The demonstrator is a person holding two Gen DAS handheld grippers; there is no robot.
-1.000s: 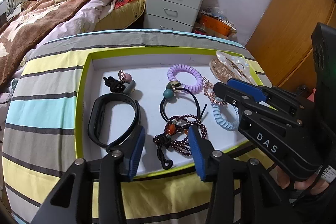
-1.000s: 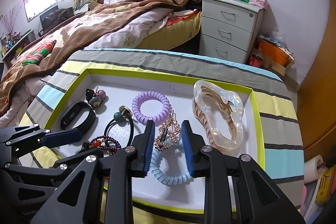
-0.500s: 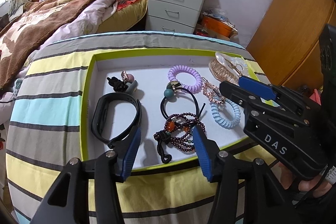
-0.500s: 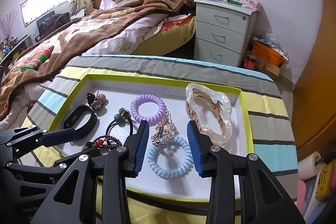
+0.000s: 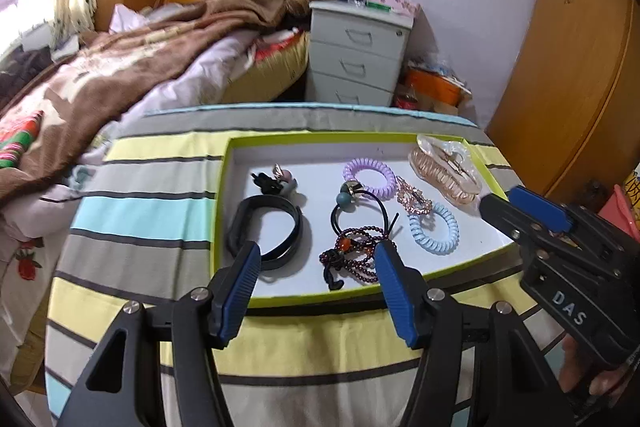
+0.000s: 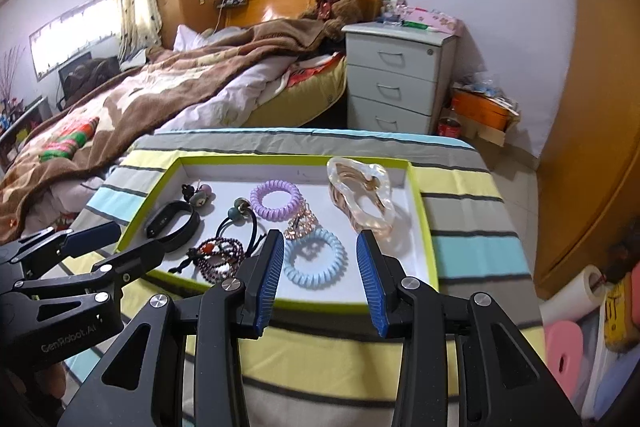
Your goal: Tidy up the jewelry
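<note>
Left wrist view: the left gripper (image 5: 316,269) hangs over the near edge of the green-rimmed tray (image 5: 219,211), its jaws opening with nothing between the blue pads, released and empty. Behind the pads lies the jewelry: the black wristband (image 5: 264,227) at about ten o'clock of the gripper, the dark-red beaded bracelet (image 5: 354,251) just at one o'clock, the black hair tie with beads (image 5: 358,205) beyond it at twelve. The purple spiral hair tie (image 5: 368,173) sits farther back, the rose-gold chain piece (image 5: 414,197) beside it, the blue spiral hair tie (image 5: 434,229) at two o'clock, the clear hair claw (image 5: 444,167) in the far right corner, a small black clip with charms (image 5: 274,181) far left. On the right wrist camera, the right gripper (image 6: 318,267) also stands released and empty, blue coil dead ahead. Everything is laid out singly, so this looks like a pause between placements or the close. Next move, if any: pick one item, drop low, straddle it squarely before squeezing; the tangled beads will want care.
</note>
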